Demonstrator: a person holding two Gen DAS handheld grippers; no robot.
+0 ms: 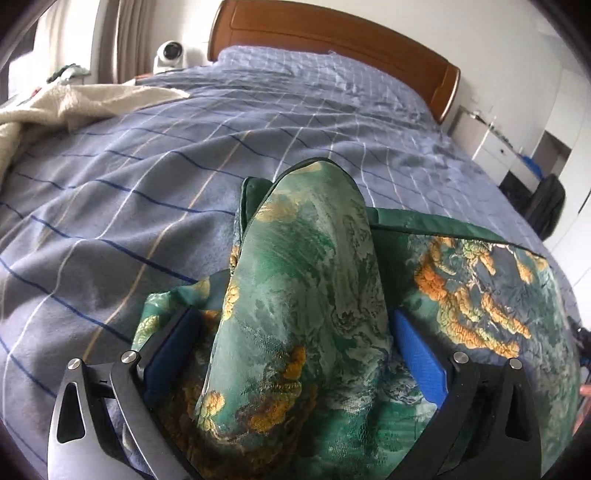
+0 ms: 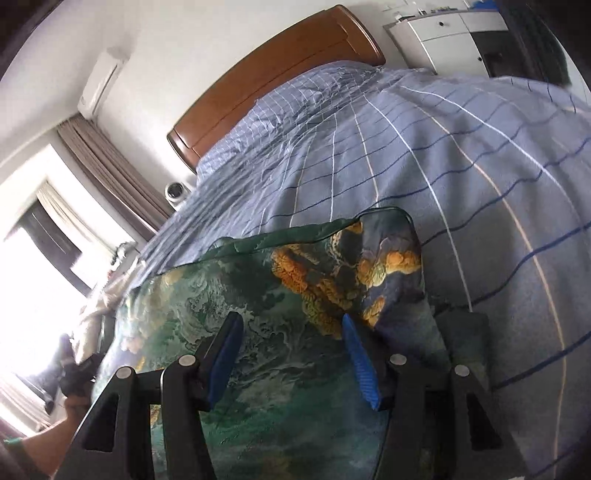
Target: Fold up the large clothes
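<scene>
- While the green patterned garment [image 1: 480, 280] lies spread on the checked bed cover [image 1: 147, 177], a raised fold of it runs lengthways between the left claw's [image 1: 299, 332] fingers, pointing toward the headboard [image 1: 332, 33].
- Its jaws appear to pinch that fold.
- Over the same cloth's flat part, near its far corner, the right claw [image 2: 291, 332] stands half spread, pinching nothing.

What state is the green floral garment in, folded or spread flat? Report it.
Partly folded. The garment has a doubled-over roll of cloth rising between the left gripper, while the rest lies flat on the bed.
</scene>
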